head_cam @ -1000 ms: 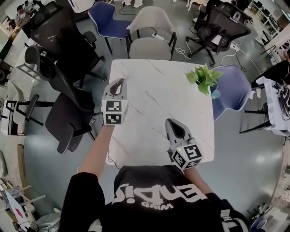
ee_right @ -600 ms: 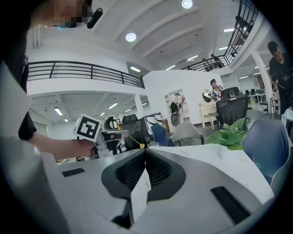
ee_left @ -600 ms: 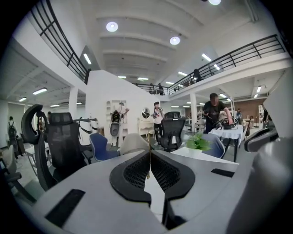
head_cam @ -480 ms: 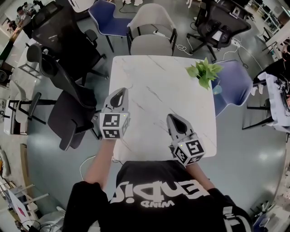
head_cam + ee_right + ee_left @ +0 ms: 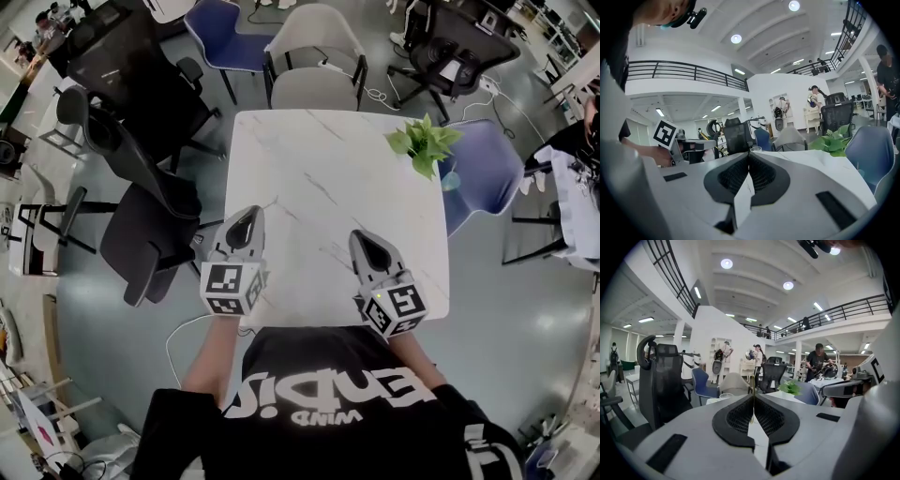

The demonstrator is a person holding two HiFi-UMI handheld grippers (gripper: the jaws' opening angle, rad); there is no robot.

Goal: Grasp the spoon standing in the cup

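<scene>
Cup [image 5: 725,395]: small and clear, sitting at the far side of the bench [image 5: 328,169], well apart from both tongs.
Spoon: showing too small to make out.
Left tongs [image 5: 753,397]: hovering closed and empty at the near left edge.
Right tongs [image 5: 749,153]: hovering closed and empty at the near right edge.

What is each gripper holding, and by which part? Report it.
Right gripper: nothing, jaws shut. Left gripper: jaws shut; a thin upright sliver shows at their seam, unclear whether held.

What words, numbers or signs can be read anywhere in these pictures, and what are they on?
Shirt: big white lettering, upside down and creased in the head view; not reliably readable.
Left hand-held gripper and right hand-held gripper: only black-and-white square codes, no letters or numbers.
No other print is legible.
</scene>
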